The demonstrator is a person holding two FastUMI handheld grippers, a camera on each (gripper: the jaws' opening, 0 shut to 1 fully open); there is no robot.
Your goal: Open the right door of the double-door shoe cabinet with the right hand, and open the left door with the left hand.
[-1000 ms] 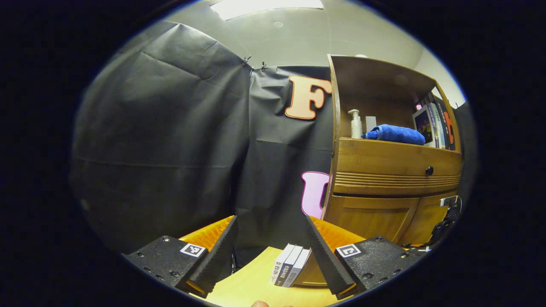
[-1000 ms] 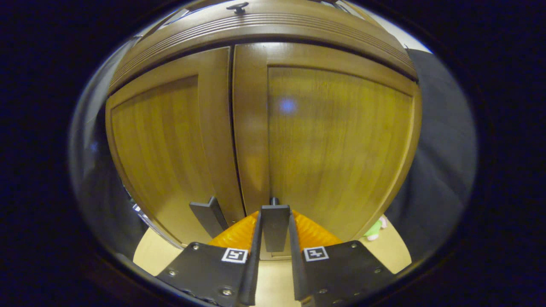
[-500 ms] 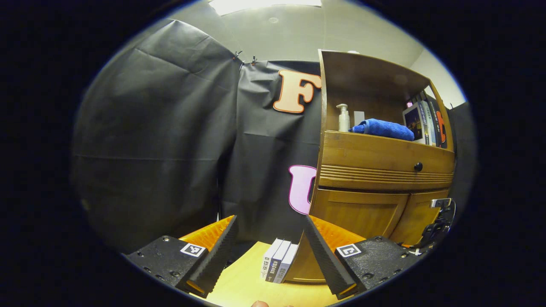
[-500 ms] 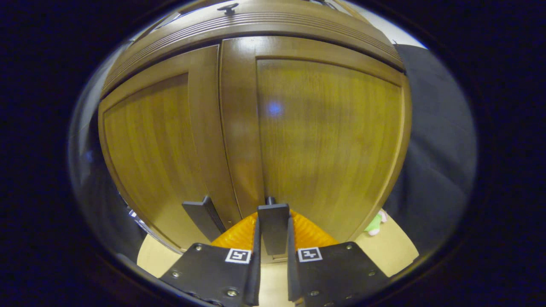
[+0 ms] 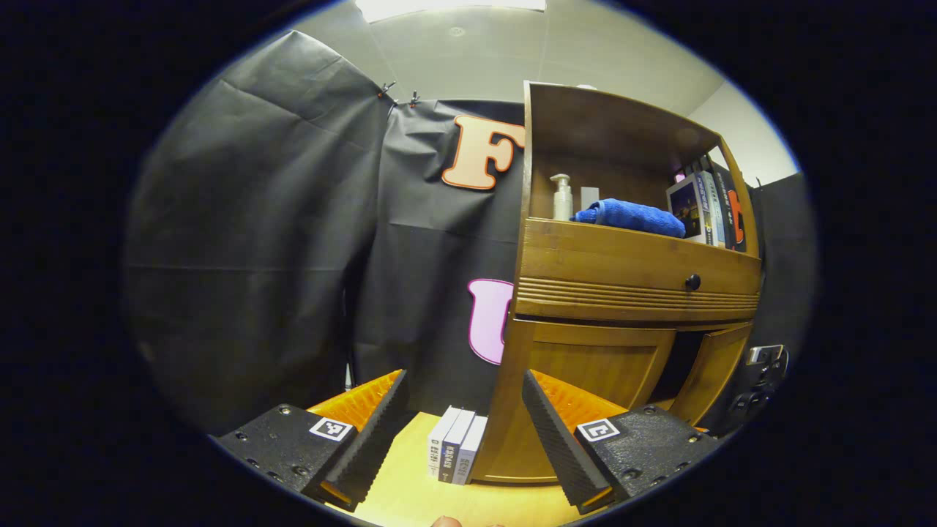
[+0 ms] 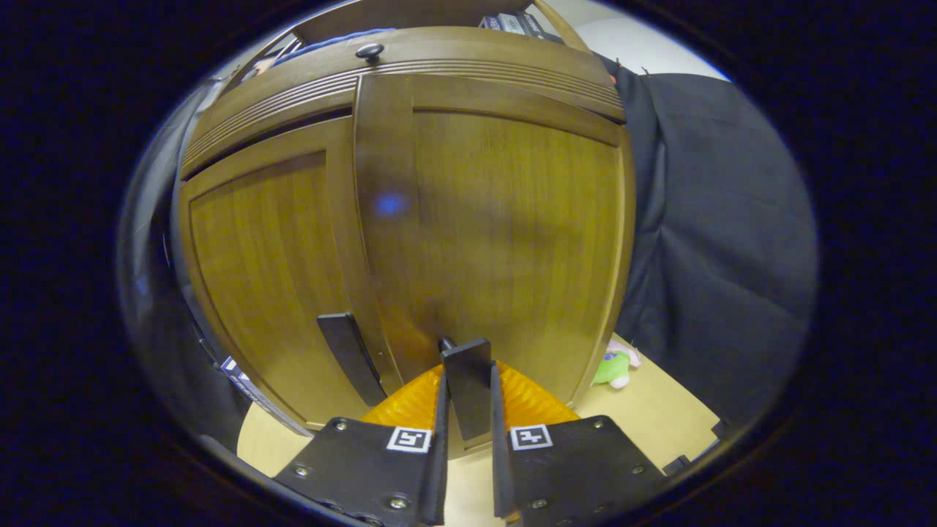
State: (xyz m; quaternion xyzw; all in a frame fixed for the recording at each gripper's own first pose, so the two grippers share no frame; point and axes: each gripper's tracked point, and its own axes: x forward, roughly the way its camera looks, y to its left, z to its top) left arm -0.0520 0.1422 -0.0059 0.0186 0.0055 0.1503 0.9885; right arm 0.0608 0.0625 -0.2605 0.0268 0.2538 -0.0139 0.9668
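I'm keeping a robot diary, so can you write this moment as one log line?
right tool: shut on right handle | right door: partly open | left tool: open, holding nothing | left door: closed

The shoe cabinet [image 5: 629, 263] is glossy brown wood, its right door [image 6: 498, 227] smooth with a matt black handle [image 6: 466, 384]. The blue towel [image 5: 629, 217] looks like soft cloth; the gripper fingers [image 5: 556, 439] are ribbed matt black.

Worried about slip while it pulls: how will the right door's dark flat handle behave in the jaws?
The right door handle looks like a stiff flat bar, so it probably won't flex. The right gripper has its jaws shut on the bar's flat faces, which should resist twisting. Its smooth finish might slide lengthwise. The right door, already ajar, likely swings easily.
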